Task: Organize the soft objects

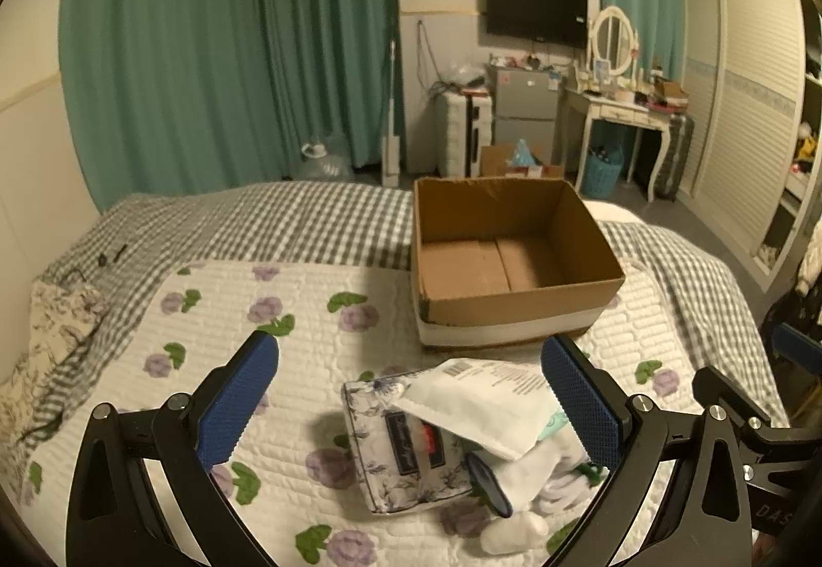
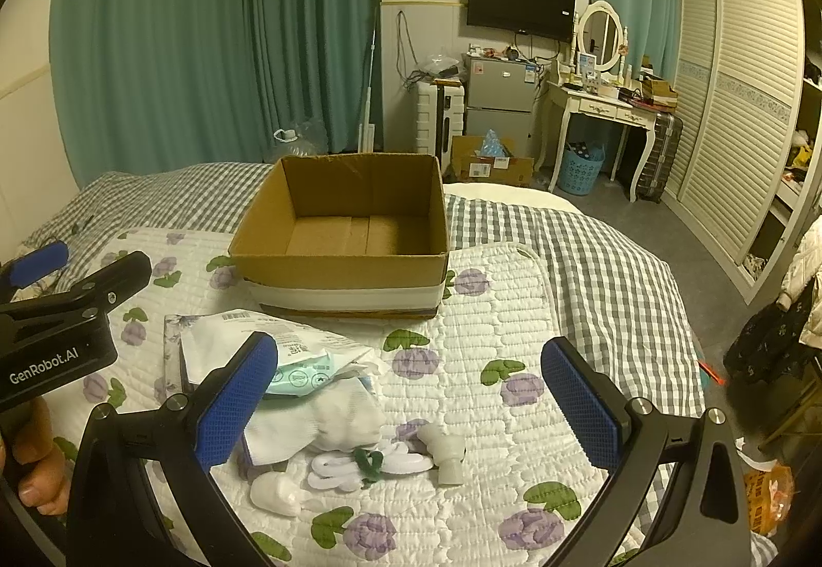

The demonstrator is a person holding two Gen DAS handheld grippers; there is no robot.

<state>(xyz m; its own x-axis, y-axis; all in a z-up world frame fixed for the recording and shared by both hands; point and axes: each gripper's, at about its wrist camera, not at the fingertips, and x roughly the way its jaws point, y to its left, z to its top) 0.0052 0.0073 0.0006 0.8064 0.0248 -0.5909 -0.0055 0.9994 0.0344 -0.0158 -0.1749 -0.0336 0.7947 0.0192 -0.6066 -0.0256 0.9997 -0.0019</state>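
An open cardboard box stands on the quilted floral blanket, nothing inside it. In front of it lies a heap of soft things: a floral pouch, a white padded packet, a pale green wipes pack, white socks and a white cloth flower. My left gripper is open above the pouch and packet. My right gripper is open over the socks and flower. Neither holds anything.
The other gripper's black body and a hand show at the left of the right wrist view. A checked sheet covers the bed. Beyond are teal curtains, a small fridge, a dressing table and a wardrobe.
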